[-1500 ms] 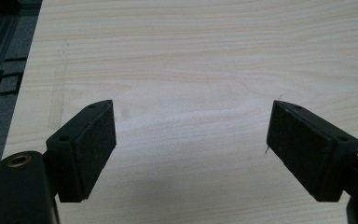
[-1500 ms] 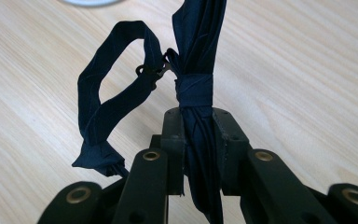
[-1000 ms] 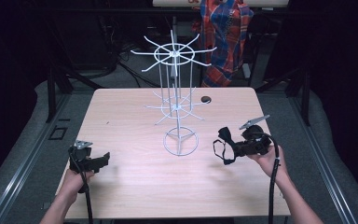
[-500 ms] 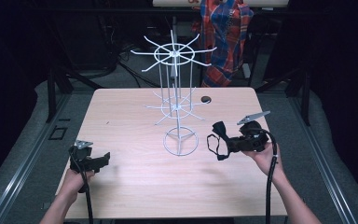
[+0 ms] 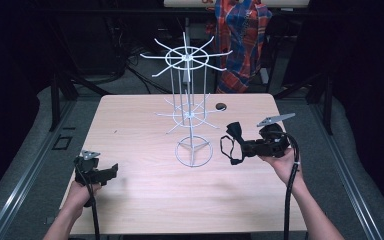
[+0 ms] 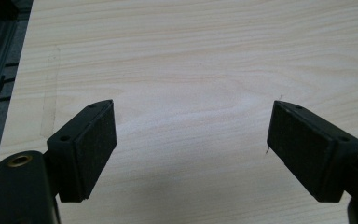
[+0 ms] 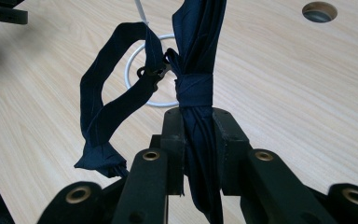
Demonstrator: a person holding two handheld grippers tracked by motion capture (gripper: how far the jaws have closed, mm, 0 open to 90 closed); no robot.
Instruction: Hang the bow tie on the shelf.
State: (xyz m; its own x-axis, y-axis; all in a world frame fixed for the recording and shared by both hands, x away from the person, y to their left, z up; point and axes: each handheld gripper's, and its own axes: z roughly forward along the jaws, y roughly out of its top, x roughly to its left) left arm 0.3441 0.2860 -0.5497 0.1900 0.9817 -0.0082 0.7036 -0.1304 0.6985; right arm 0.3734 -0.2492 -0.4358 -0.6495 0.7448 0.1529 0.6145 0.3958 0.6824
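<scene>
Two hand-held grippers, one slack, one clamped

The left gripper (image 5: 111, 171) sits low in the person's left hand (image 5: 82, 187), its jaws standing wide apart with nothing between the pads (image 6: 98, 149). The right gripper (image 5: 244, 147), well apart from it, is held higher in the right hand (image 5: 280, 162), pointing toward the left one, jaws pressed tight together.

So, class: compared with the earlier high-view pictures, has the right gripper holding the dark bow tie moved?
Yes. The right gripper, shut on the dark navy bow tie, has shifted left, closer to the white wire rack's round base.
</scene>
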